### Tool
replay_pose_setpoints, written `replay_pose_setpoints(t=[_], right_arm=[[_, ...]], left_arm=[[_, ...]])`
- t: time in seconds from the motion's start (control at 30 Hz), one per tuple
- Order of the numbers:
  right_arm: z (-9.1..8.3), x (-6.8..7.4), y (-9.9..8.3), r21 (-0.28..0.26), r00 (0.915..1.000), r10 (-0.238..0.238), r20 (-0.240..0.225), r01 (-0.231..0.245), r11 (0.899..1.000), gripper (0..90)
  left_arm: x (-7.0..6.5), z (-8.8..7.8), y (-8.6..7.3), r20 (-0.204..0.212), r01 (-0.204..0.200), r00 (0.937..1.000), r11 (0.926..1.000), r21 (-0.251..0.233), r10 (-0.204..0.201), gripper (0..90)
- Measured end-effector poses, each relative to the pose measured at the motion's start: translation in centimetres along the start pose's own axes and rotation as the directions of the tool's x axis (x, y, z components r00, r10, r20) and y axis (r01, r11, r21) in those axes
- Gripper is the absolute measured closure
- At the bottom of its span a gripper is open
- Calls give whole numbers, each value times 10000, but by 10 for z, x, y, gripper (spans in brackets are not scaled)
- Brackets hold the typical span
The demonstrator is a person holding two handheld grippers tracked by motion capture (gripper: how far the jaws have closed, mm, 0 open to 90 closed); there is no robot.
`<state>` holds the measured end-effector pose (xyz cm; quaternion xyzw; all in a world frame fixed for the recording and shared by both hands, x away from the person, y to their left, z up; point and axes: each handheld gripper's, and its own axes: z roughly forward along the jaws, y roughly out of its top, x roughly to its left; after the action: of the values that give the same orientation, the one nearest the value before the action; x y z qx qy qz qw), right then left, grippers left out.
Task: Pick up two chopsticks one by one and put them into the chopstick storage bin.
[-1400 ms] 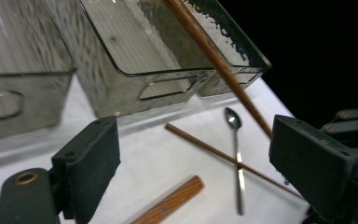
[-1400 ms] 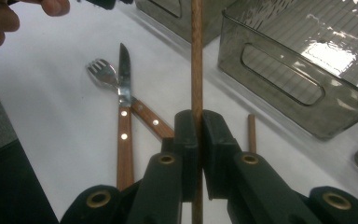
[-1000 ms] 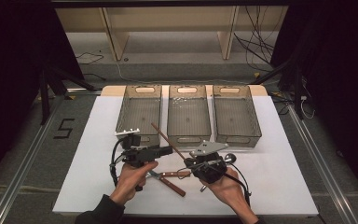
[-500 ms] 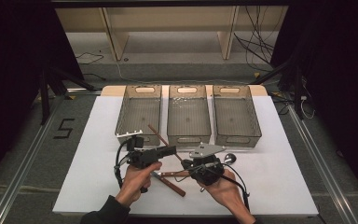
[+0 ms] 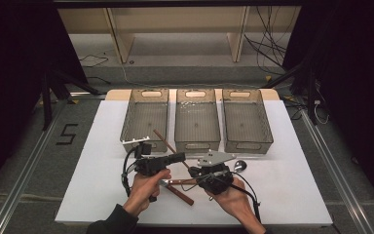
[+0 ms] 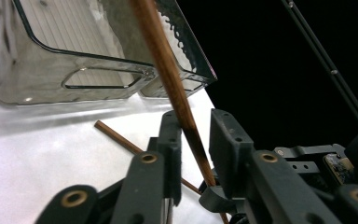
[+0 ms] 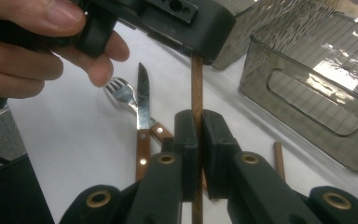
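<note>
a: where's the chopstick (image 7: 196, 88) now?

b: pinched between the jaws of the right gripper (image 7: 197, 140), which are closed narrow on the brown stick. it runs up from there toward the left gripper (image 6: 193, 135), whose jaws stand a little apart with a chopstick passing between them, so i'd call that one loosely around it, not clamped.

a: so which step is this?

b: my guess is a handover or a two-handed re-grip, both grippers low over the tabletop (image 5: 292, 190) at about 6 o'clock from the middle bin (image 5: 197, 117). next, one gripper has to commit: one lets go and the other carries the stick to a bin.

a: anything else near?

b: a second chopstick (image 6: 119, 138) lying flat, and a knife (image 7: 143, 135) and fork (image 7: 121, 94) with wooden handles at 9 o'clock of the right gripper.

a: changes from a second ago?

b: the left gripper has slid toward the right one; they were further apart, now nearly touching.
</note>
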<state>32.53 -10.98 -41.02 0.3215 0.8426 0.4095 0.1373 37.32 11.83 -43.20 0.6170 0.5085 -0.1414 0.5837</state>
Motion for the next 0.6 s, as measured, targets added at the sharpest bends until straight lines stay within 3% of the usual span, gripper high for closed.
replay_pose_setpoints(t=[0.23, 0.37, 0.47, 0.5, 0.6], right_arm=[[0, -1, -1, -106, 9999, 106, -63, -107, 9999, 856], [0, -1, -2, 10, 10000, -61, -75, 61, 10000, 717], [-5, -3, -2, -111, 9998, -2, -186, 0, 9999, 661], [-9, -6, -2, -112, 9995, 94, -296, -97, 9999, 582], [-15, -11, -4, -100, 9997, 125, -195, -127, 9999, 513]], left_arm=[[3, 0, 1, 661, 460, 9967, 9989, 25, -460, 830], [1, -3, 4, 776, 350, 9963, 9991, 224, -367, 843], [2, -8, 10, 477, 28, 9989, 9998, 175, -36, 844], [5, -13, 17, 369, -15, 9993, 10000, 85, 12, 844], [8, -22, 28, 79, -202, 9998, 9998, -1, 202, 843]])
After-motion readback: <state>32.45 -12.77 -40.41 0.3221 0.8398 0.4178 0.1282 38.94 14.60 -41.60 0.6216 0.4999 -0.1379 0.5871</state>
